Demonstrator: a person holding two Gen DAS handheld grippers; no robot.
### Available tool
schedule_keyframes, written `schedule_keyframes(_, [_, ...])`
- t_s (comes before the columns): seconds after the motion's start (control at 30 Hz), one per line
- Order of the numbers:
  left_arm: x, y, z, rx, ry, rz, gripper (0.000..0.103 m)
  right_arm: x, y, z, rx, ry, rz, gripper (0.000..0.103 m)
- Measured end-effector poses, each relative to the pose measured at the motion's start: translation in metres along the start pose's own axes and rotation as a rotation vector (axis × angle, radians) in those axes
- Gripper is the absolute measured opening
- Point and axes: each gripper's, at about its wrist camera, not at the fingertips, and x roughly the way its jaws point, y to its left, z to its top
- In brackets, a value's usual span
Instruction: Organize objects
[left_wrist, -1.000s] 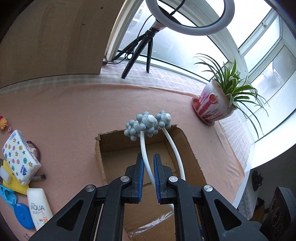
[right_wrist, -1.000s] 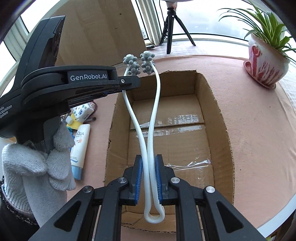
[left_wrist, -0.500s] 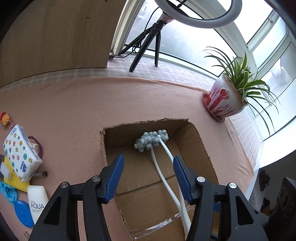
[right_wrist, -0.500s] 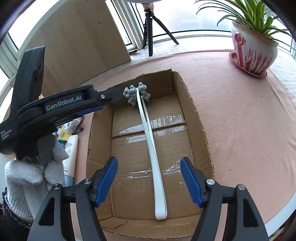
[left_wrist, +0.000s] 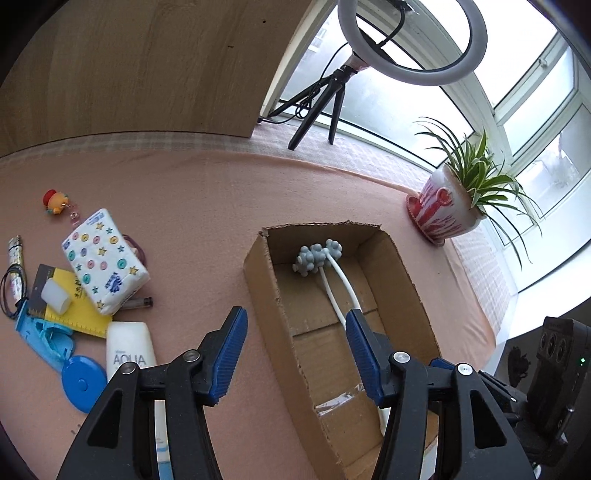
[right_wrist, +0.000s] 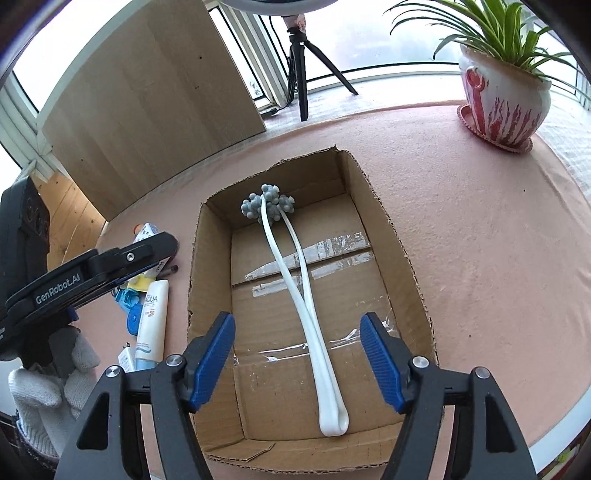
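Inside the box (right_wrist: 391, 258) the massager (right_wrist: 295, 280) lies free; left gripper (left_wrist: 295, 354) and right gripper (right_wrist: 297, 360) both released. Next: swing left toward the sunscreen tube (left_wrist: 129, 350) beside the box's left wall, grip mid-body.

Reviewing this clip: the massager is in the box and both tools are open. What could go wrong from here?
1. The left tool hangs over the cardboard box wall; swinging toward the sunscreen tube might clip and shift the box.
2. The remaining items overlap, the tissue pack on the yellow ruler, so a grasp could drag neighbours.
3. The massager spans the box floor, leaving awkward room.
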Motion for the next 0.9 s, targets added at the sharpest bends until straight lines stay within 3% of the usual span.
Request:
schedule_keyframes(0.2, [-0.033, 0.035, -0.016, -0.036, -0.010, 0.036, 0.059, -0.005, 0.016, -0.004, -0.014, -0.003, 0.022, 0.066])
schedule_keyframes(0.5, [-0.085, 0.112, -0.035, -0.145, -0.037, 0.135, 0.059, -0.001, 0.081, -0.006, -0.177, -0.005, 0.031, 0.066])
schedule_keyframes(0.9, [-0.121, 0.176, -0.061, -0.233, -0.048, 0.197, 0.059, 0.027, 0.127, -0.012, -0.179, 0.061, 0.076, 0.066])
